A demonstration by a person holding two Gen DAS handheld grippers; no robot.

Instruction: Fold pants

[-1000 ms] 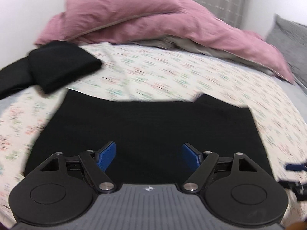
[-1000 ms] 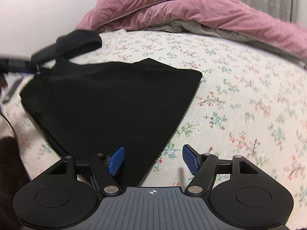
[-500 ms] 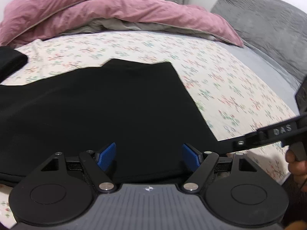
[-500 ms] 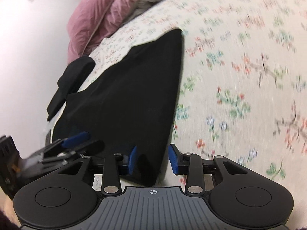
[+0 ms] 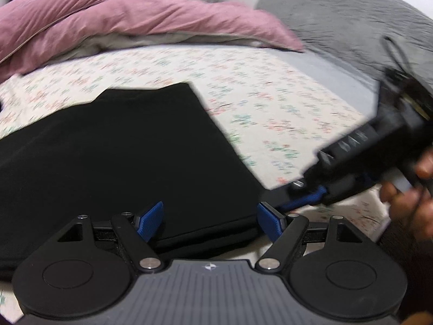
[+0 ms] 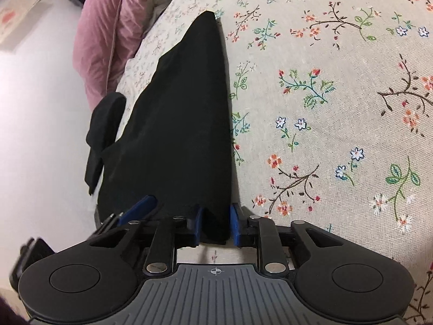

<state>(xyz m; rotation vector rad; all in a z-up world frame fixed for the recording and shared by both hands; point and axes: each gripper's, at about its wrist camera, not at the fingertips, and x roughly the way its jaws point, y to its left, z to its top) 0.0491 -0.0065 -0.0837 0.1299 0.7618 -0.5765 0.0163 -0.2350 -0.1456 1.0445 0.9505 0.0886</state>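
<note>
Black pants [image 5: 121, 149], folded into a flat rectangle, lie on the floral sheet [image 5: 270, 103]. My left gripper [image 5: 211, 216] is open and low over their near edge, with the folded hem lying between its blue fingers. In the right wrist view the pants [image 6: 184, 122] run away from me as a long dark wedge. My right gripper [image 6: 216, 222] has its jaws closing on the near corner, and cloth fills the gap between the pads. The right gripper [image 5: 311, 197] also shows at the pants' right corner in the left wrist view.
A pink duvet [image 5: 135, 19] and a grey pillow [image 5: 351, 27] are piled at the far side of the bed. Another folded black garment [image 6: 105, 124] lies by the bed's edge. A person's hand [image 5: 411, 189] holds the right gripper's handle.
The left view swung from the middle of the pants toward their right end. The right gripper rolled, dropped onto the near corner, and its jaws narrowed from wide apart to tight around the cloth.
</note>
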